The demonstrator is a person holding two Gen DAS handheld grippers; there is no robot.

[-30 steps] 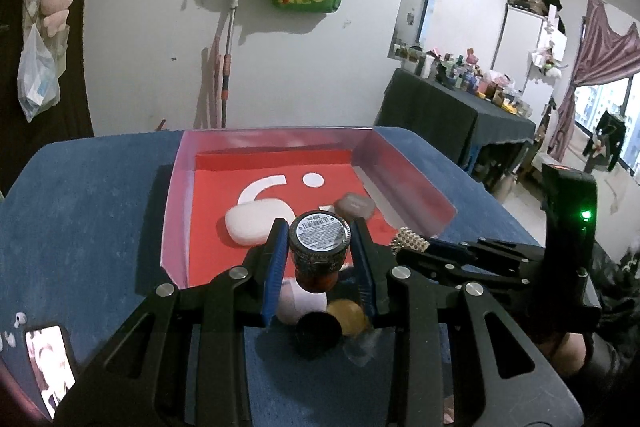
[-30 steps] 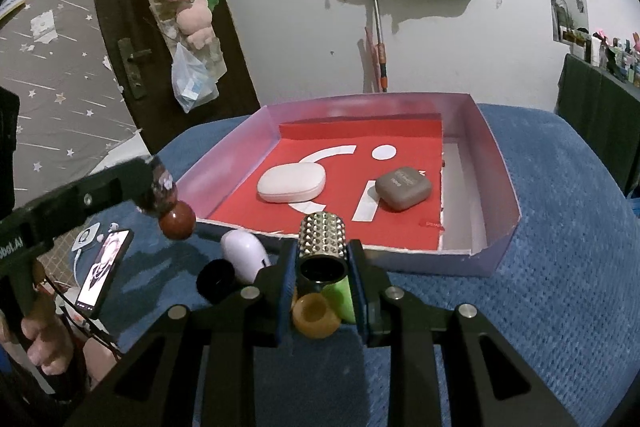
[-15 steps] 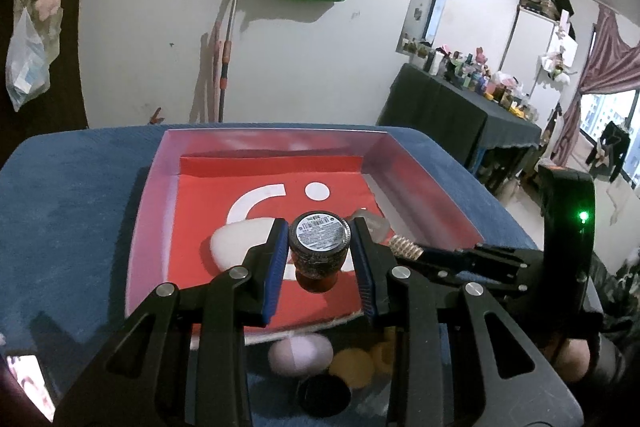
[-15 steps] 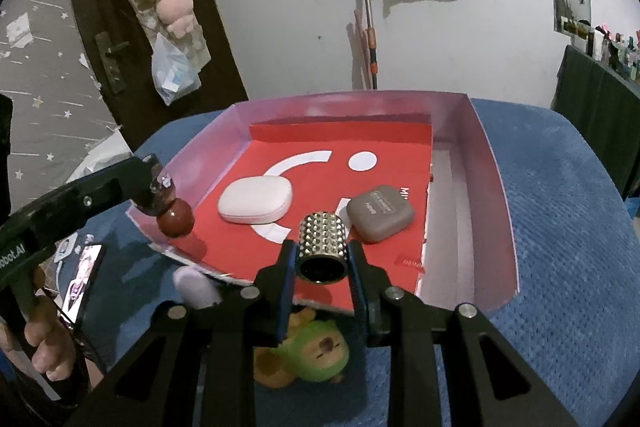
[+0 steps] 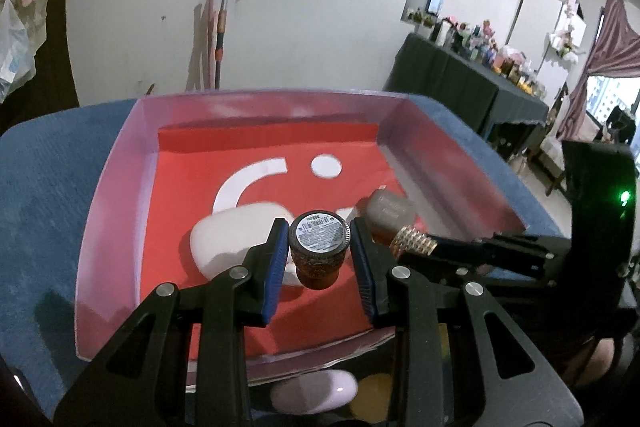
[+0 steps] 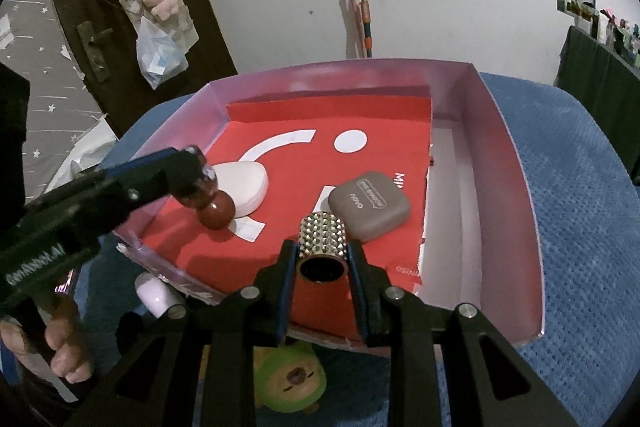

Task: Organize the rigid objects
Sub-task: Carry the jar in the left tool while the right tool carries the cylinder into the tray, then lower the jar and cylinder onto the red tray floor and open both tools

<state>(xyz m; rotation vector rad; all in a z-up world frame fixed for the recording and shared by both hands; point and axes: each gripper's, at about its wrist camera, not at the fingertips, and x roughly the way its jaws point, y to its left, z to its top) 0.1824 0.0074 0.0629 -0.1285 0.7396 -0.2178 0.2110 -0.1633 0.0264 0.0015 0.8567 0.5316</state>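
Note:
My left gripper (image 5: 319, 245) is shut on a small dark glitter bottle (image 5: 319, 242) with a barcode label on its base and a round red-brown cap; it hangs over the near part of the pink-walled box (image 5: 108, 187) with a red floor. My right gripper (image 6: 322, 254) is shut on a gold studded cylinder (image 6: 322, 241), also over the box's near edge. In the right wrist view the left gripper (image 6: 200, 183) comes in from the left with the bottle (image 6: 212, 205). On the red floor lie a white oval case (image 6: 244, 185) and a grey rounded case (image 6: 370, 205).
The box sits on a blue cloth-covered table (image 6: 580, 227). Just outside its near wall lie a pale lilac oval thing (image 5: 314, 389), a yellow round thing (image 5: 376, 393) and a green plush toy (image 6: 292, 383). A person's hand (image 6: 60, 347) holds the left gripper's handle.
Both grippers have moved forward from the items in front of the box to over its near part, each carrying its object. The loose items now lie below and behind the fingers.

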